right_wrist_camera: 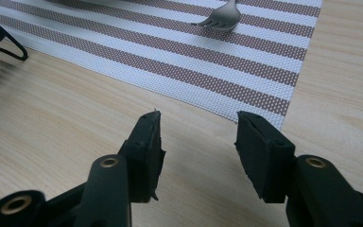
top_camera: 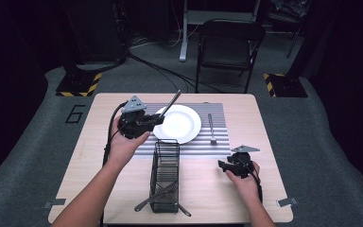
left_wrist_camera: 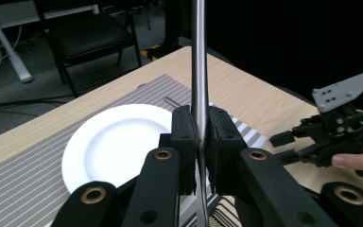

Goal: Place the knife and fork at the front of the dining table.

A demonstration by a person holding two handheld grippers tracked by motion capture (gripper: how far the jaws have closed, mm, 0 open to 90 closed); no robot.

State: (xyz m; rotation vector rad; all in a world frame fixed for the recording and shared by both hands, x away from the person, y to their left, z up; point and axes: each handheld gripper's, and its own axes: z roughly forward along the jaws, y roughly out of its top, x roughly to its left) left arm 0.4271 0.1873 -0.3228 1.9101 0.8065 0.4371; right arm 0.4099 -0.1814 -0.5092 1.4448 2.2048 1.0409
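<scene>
Two claws at work over the desk [top_camera: 123, 198]. Left claw [left_wrist_camera: 199, 142] pinching a slim metal utensil [left_wrist_camera: 198, 56] partway along its length, jaws pressed tight on both sides; utensil standing near upright in the left gripper view, slanting up and away over the white plate [top_camera: 182, 124] in the high view; which kind of utensil, cannot tell. Plate resting on the striped placemat [top_camera: 217, 118], fork [top_camera: 211, 128] lying on the mat just right of the plate. Right claw [right_wrist_camera: 198, 156] spread wide, holding nothing, low over bare wood just short of the placemat's near edge, well apart from the left one. Black wire caddy [top_camera: 164, 179] standing near the desk's front edge between the two forearms, with more cutlery [top_camera: 156, 197] poking out of its near end.
</scene>
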